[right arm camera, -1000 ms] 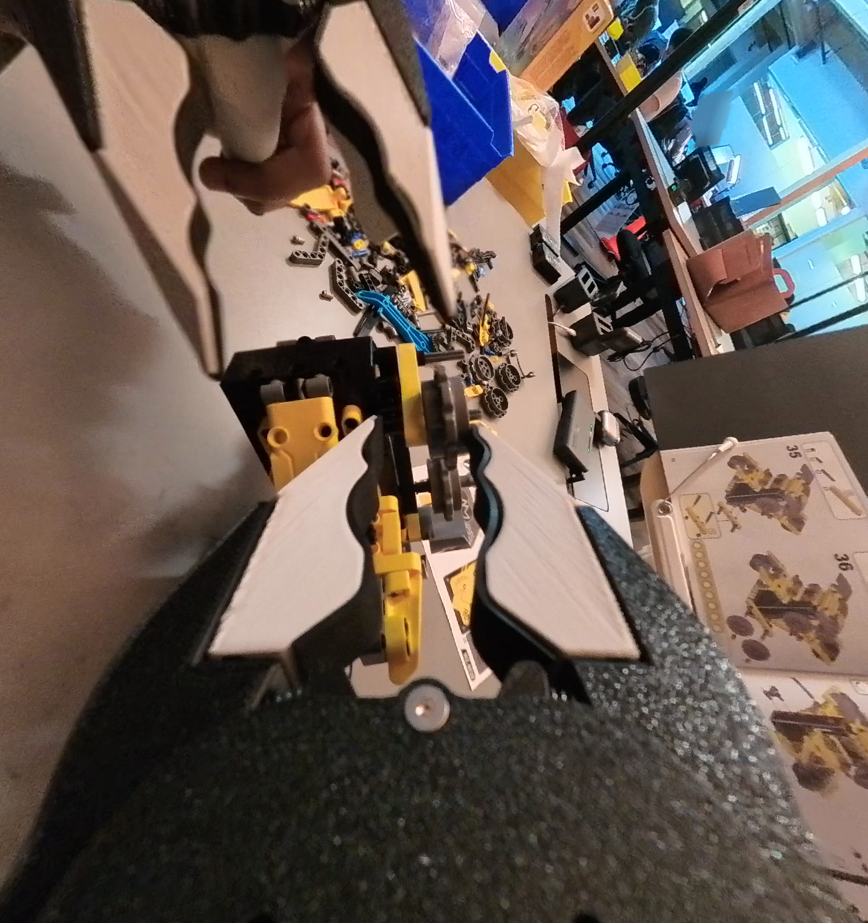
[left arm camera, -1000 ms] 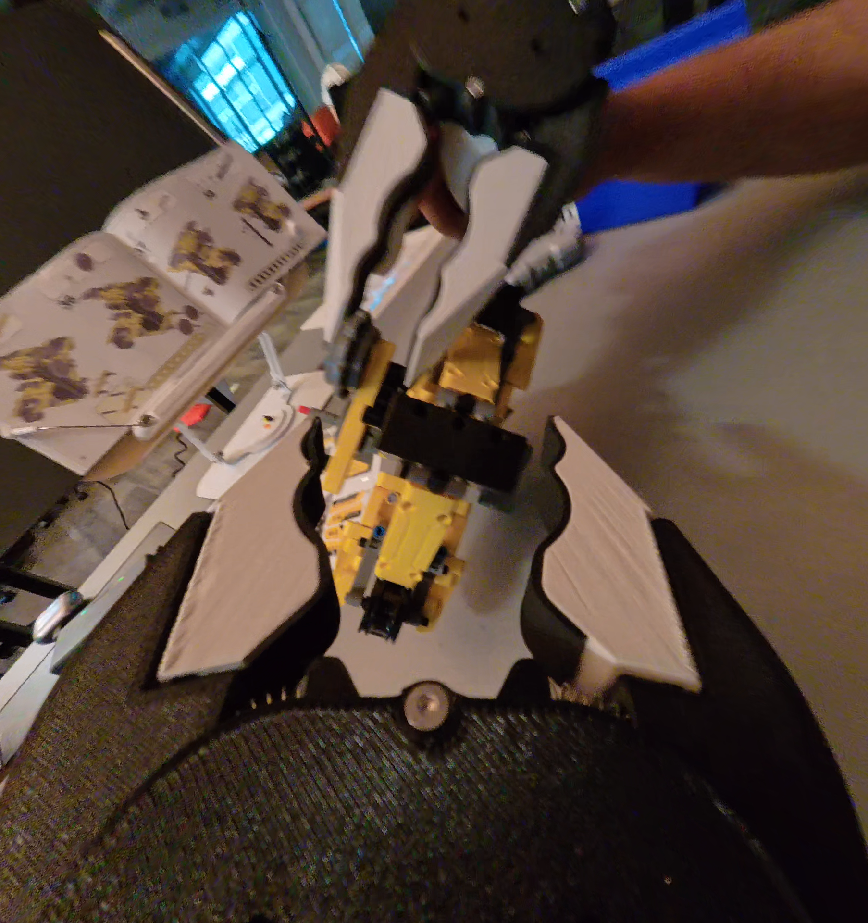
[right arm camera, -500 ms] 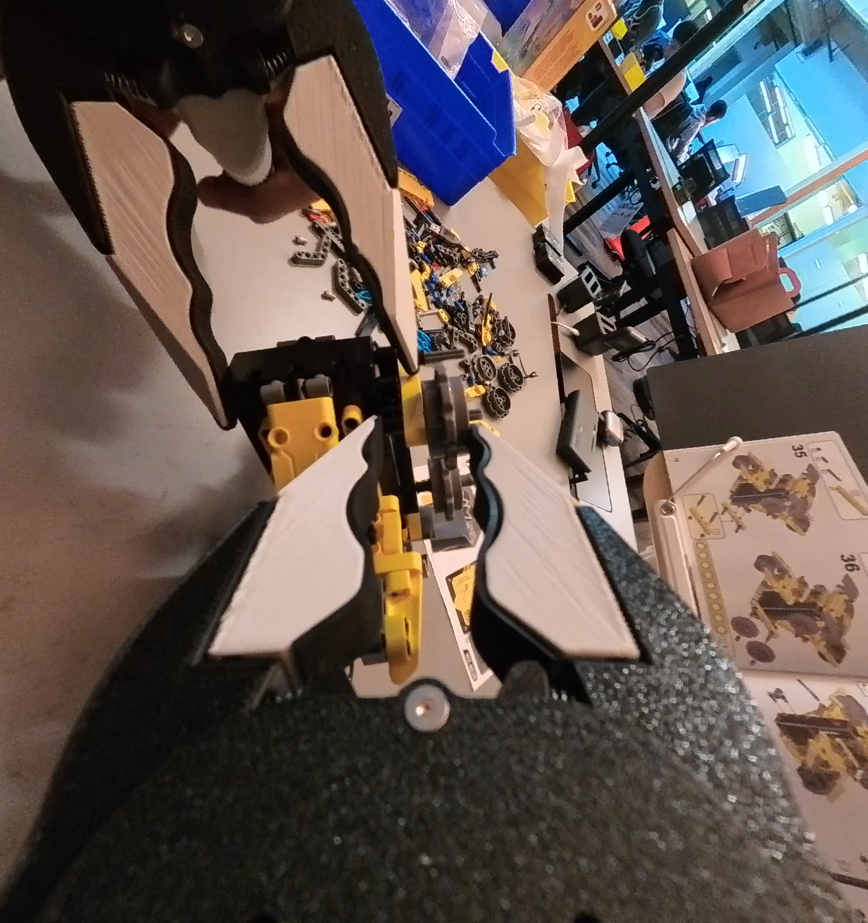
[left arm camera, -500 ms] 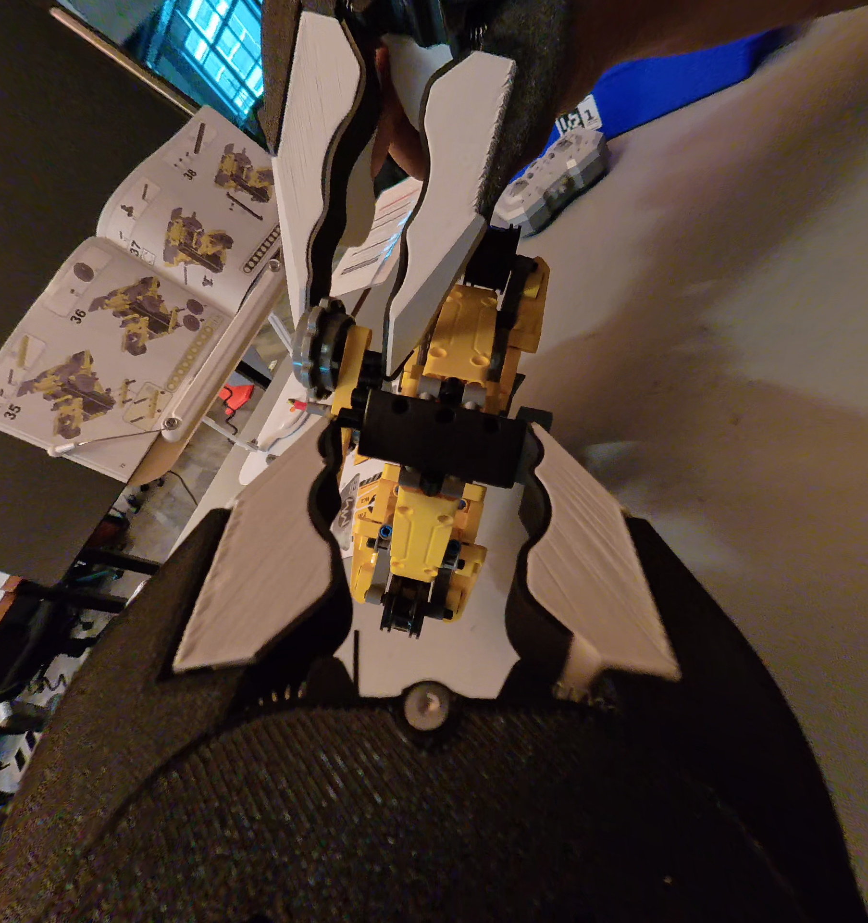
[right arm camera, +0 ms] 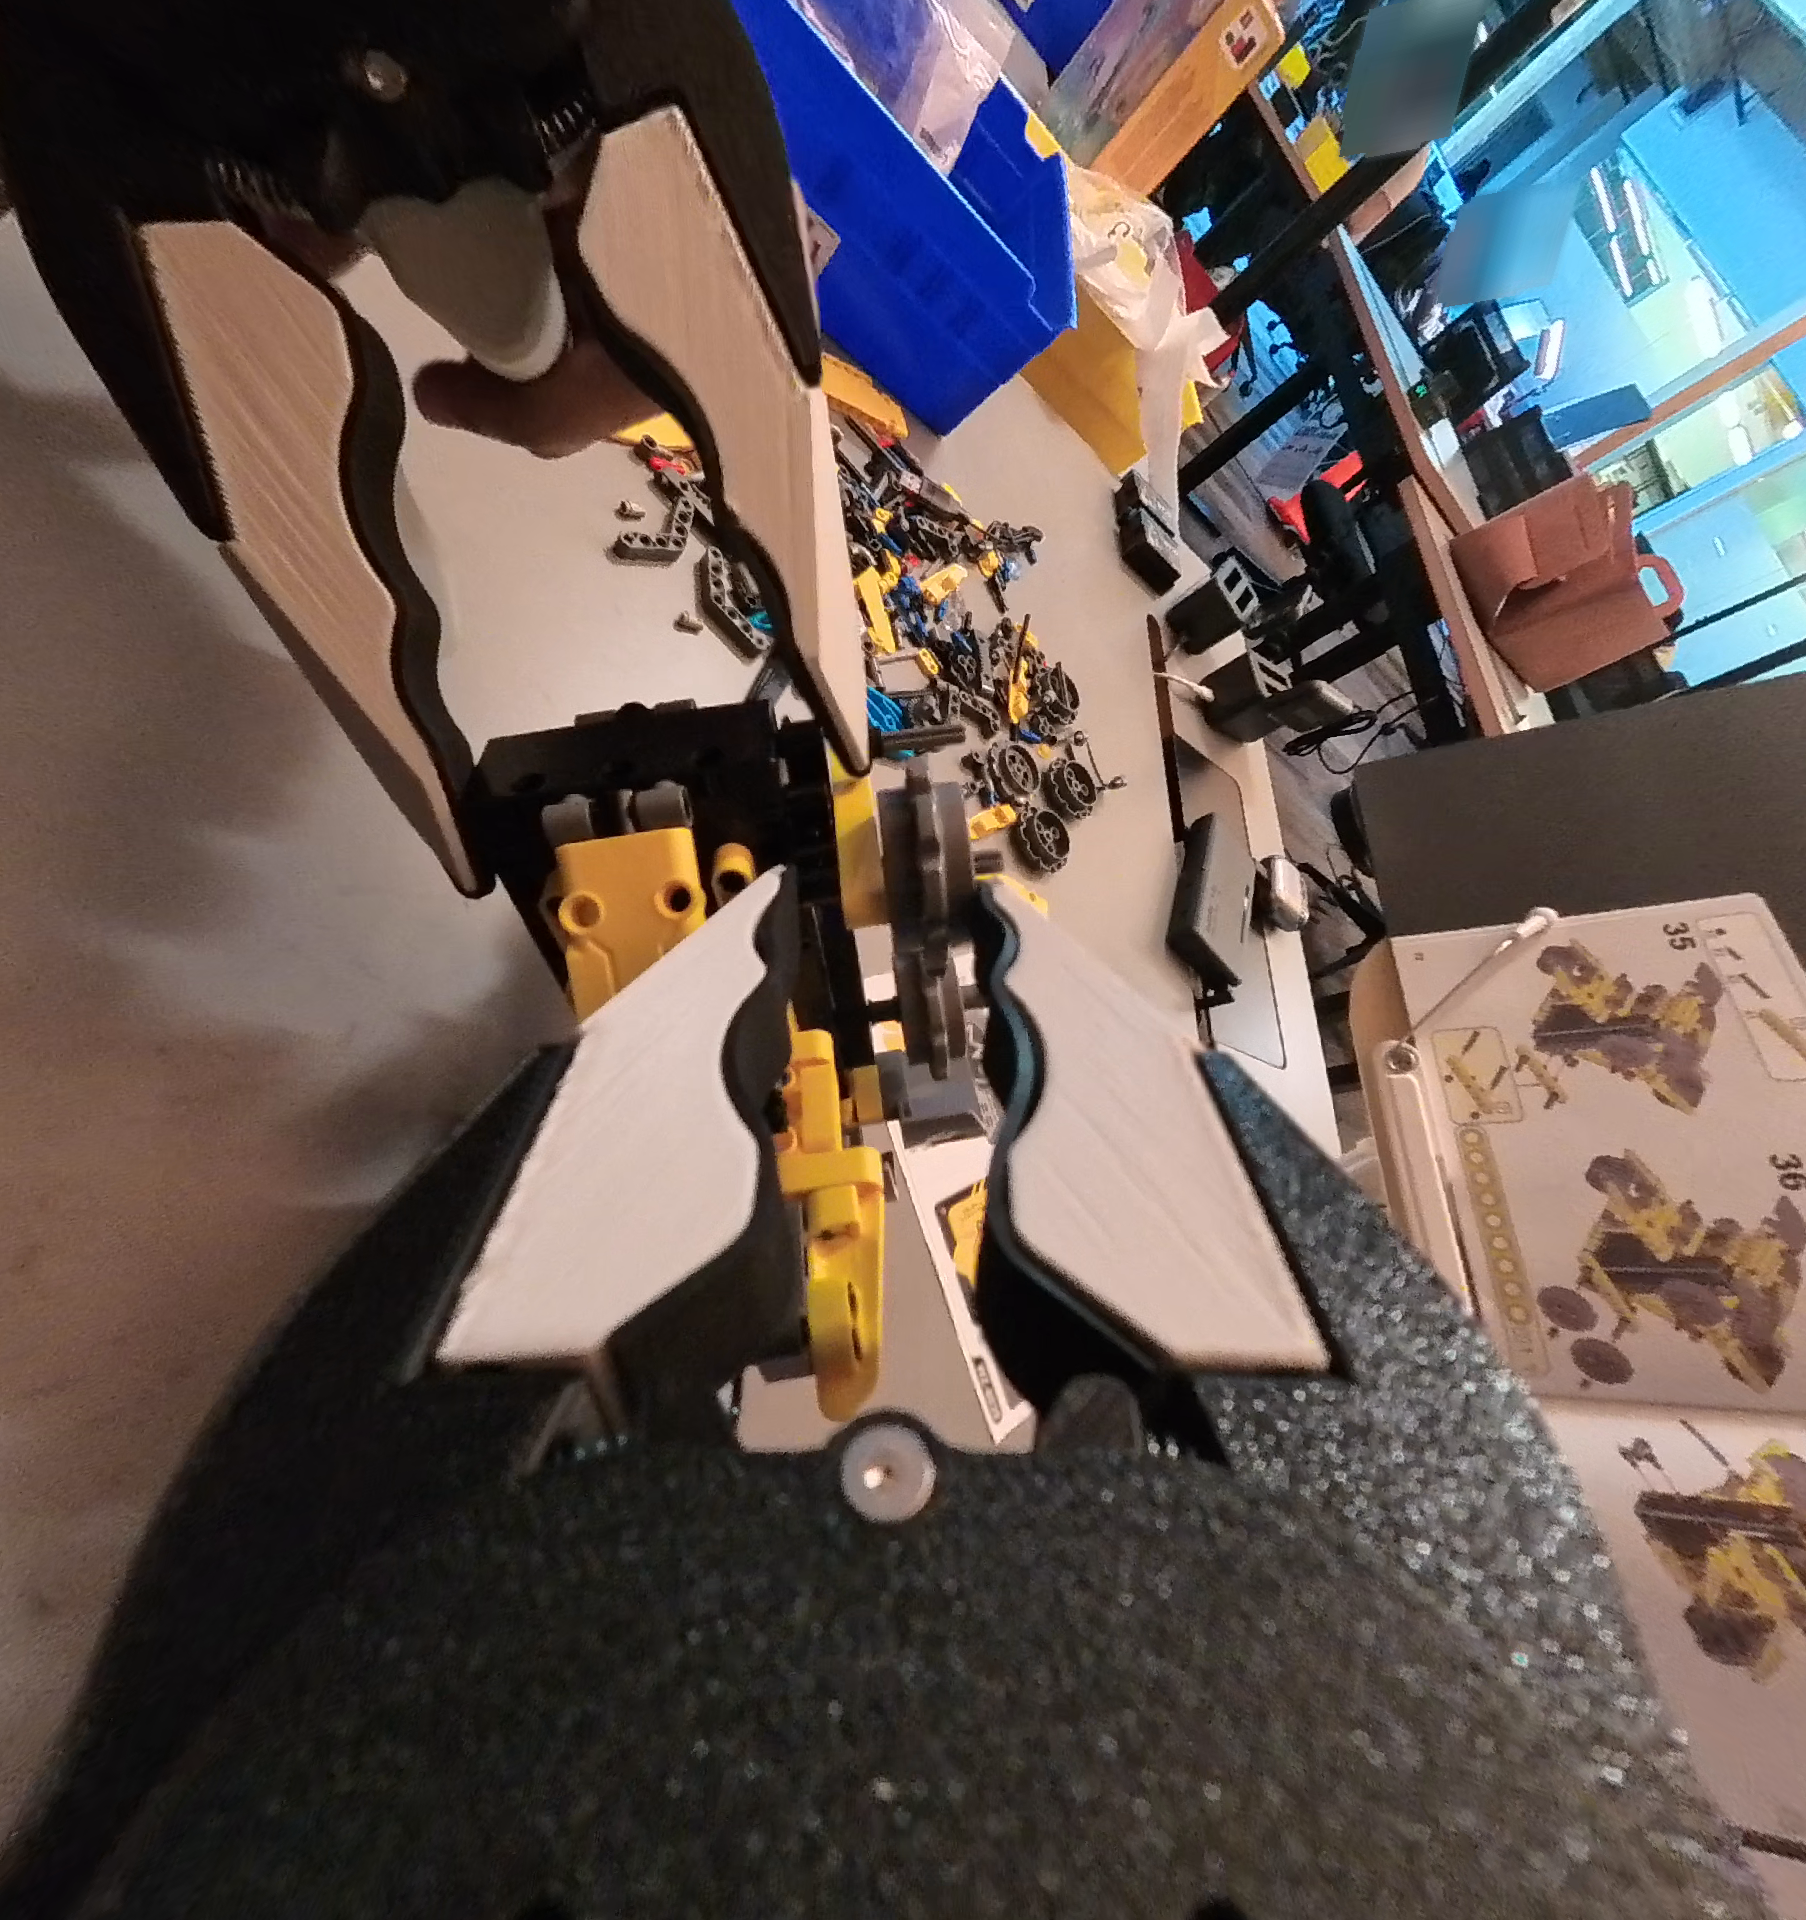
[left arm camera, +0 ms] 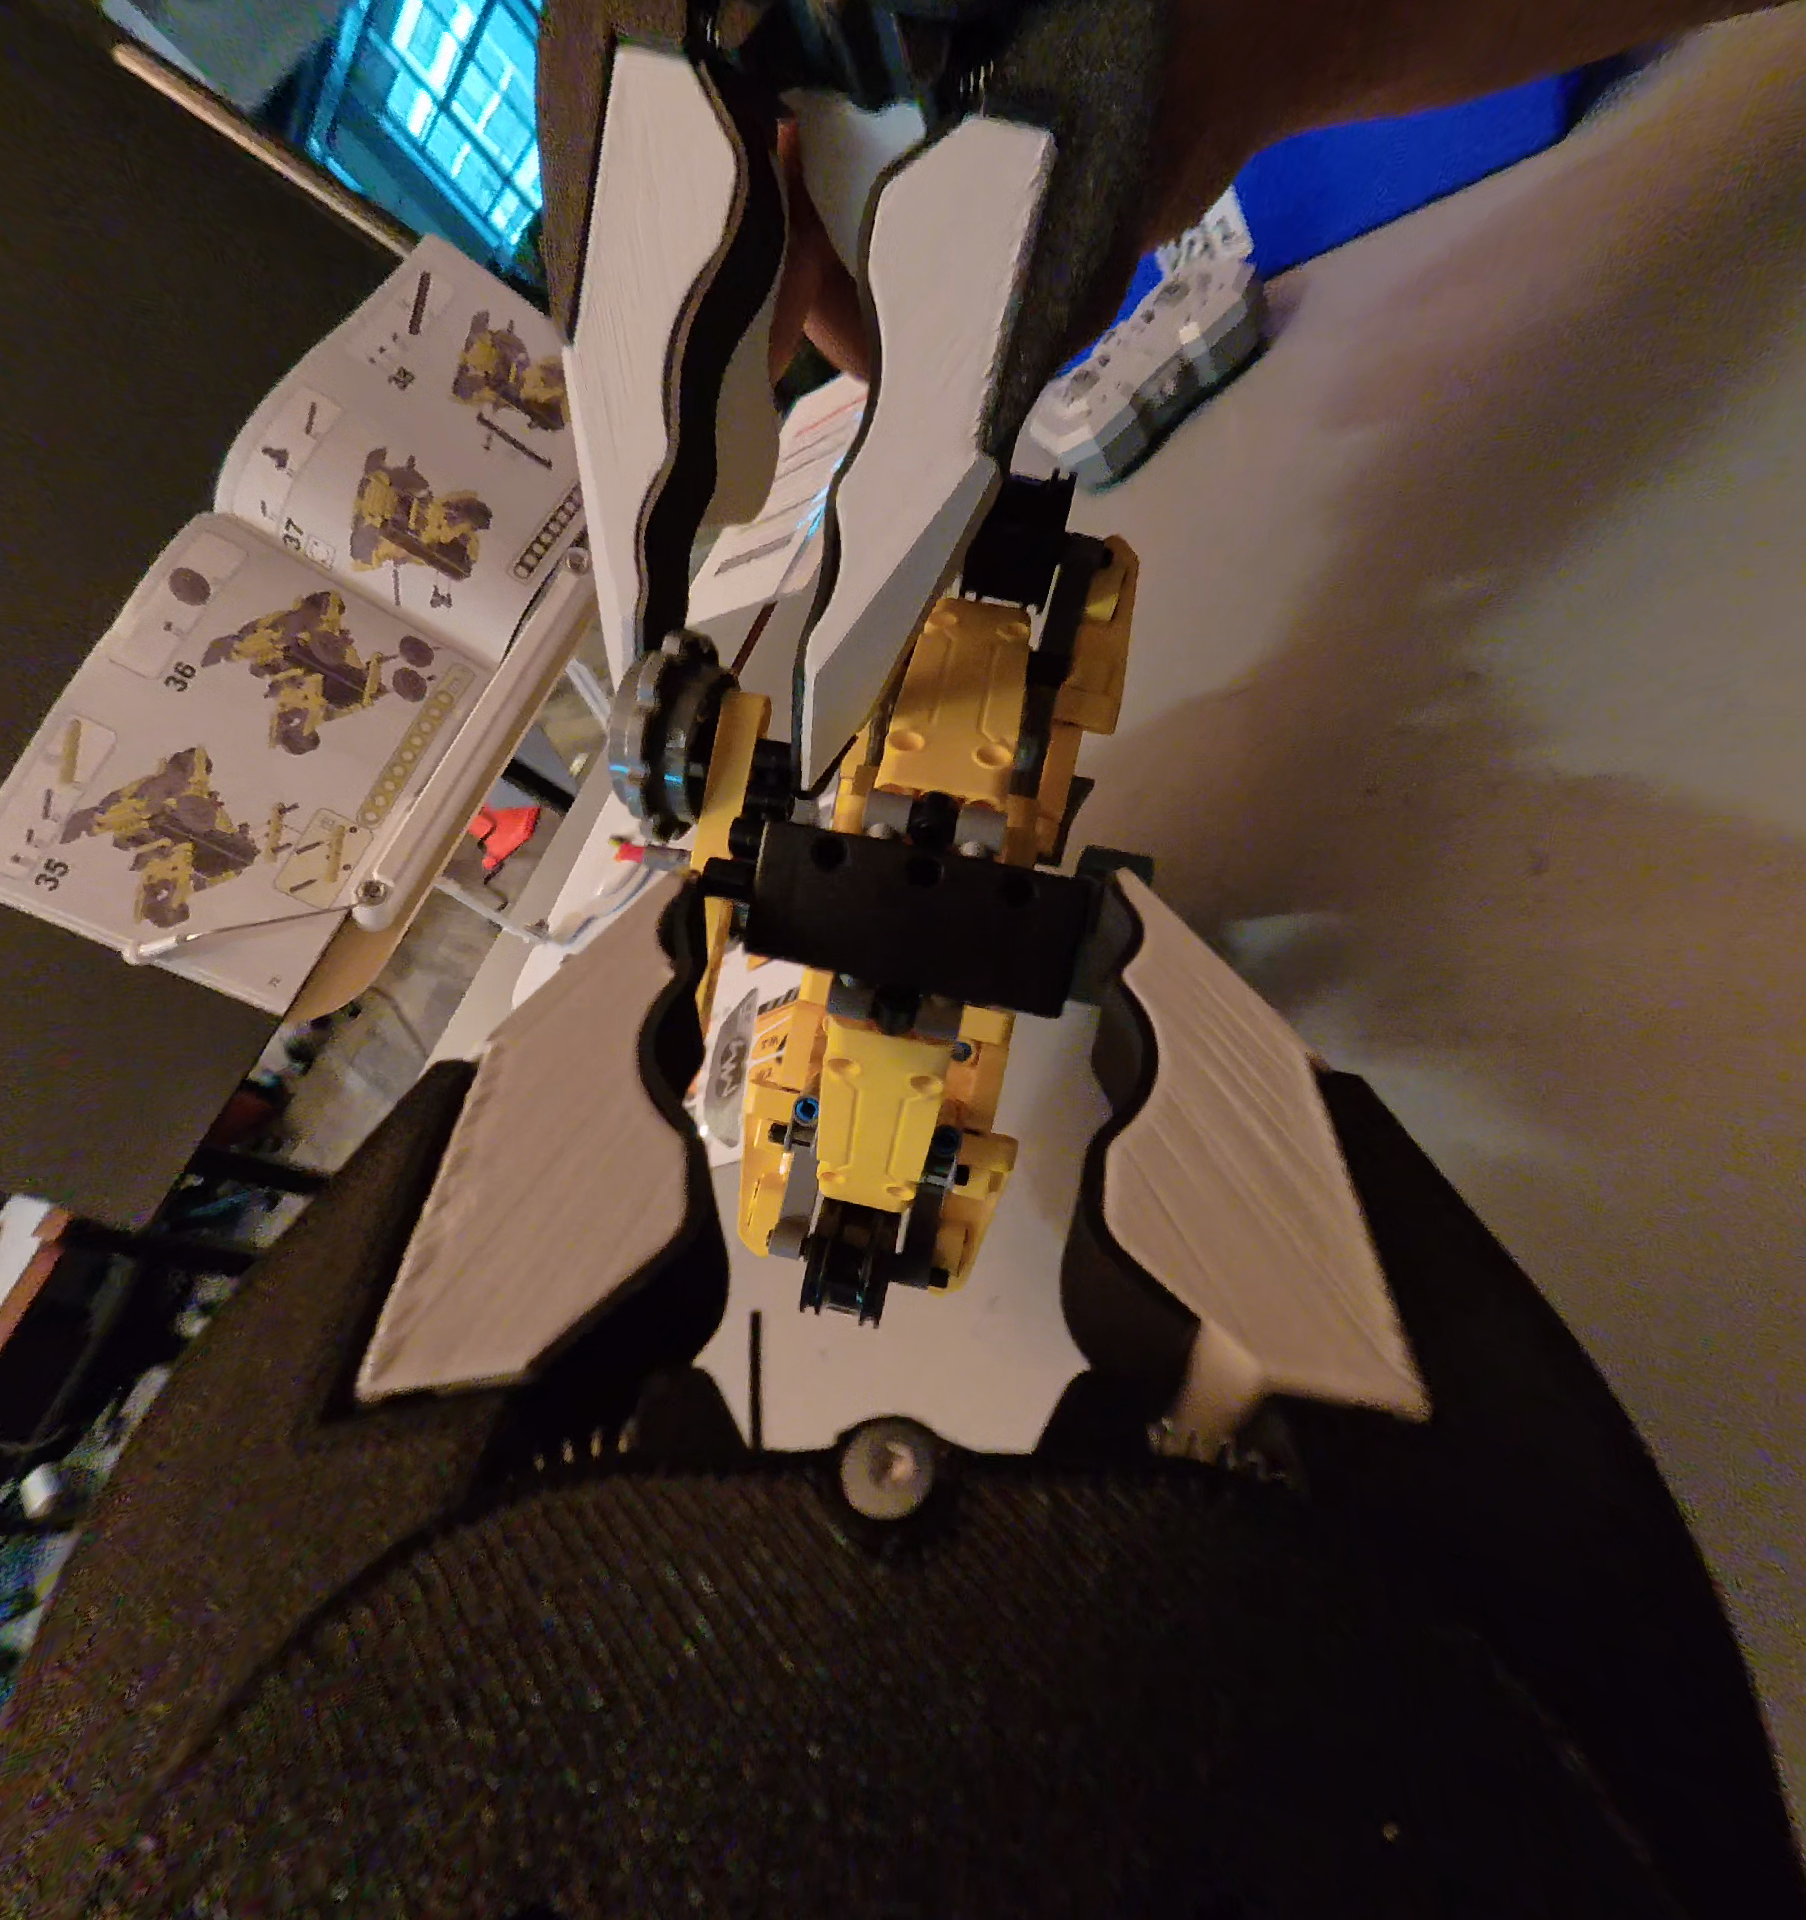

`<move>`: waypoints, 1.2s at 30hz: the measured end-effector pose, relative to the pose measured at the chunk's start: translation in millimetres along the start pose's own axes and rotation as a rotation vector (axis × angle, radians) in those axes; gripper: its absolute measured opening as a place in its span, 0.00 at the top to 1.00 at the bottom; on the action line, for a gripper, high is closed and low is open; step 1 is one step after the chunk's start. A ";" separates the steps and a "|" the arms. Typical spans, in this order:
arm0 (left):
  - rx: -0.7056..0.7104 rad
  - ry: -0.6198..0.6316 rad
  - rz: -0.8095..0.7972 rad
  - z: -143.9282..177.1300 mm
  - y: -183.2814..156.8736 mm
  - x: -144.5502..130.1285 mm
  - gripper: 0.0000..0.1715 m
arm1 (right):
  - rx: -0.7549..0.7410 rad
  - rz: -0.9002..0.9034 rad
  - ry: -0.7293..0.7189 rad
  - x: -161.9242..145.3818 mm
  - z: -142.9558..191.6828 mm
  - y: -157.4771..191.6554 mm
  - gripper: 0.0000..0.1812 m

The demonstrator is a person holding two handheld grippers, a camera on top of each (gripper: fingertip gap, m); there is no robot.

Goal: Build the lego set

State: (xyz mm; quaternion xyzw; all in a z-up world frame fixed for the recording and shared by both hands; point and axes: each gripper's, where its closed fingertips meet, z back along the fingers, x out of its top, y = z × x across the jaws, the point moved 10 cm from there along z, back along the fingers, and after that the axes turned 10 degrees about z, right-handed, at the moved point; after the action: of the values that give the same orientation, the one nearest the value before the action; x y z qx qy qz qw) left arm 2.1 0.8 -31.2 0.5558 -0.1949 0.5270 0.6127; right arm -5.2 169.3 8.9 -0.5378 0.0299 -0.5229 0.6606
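**Around the bench**

We see an open instruction booklet [right arm camera: 1626, 1143] on a stand, blue bins [right arm camera: 920, 239], loose building pieces [right arm camera: 961, 665] scattered on the grey table [right arm camera: 525, 540], and a grey battery box [left arm camera: 1159, 374] farther back.
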 end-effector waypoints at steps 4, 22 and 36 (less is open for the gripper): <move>-0.048 -0.112 0.091 9.7 5.3 9.6 0.54 | -0.038 0.017 0.018 -0.8 2.2 2.2 0.83; -0.071 -0.084 0.058 -21.3 24.5 24.4 0.70 | -0.084 0.039 -0.042 -7.4 10.0 8.8 0.80; -0.100 -0.078 0.143 -29.1 32.4 21.3 0.69 | -0.227 0.136 -0.009 -10.1 11.0 12.0 0.75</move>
State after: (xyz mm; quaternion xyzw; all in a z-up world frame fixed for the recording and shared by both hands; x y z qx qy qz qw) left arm -28.1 30.1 -7.1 0.5292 -0.2838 0.5371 0.5923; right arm 4.7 182.6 -0.7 -0.6082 0.1225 -0.4676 0.6296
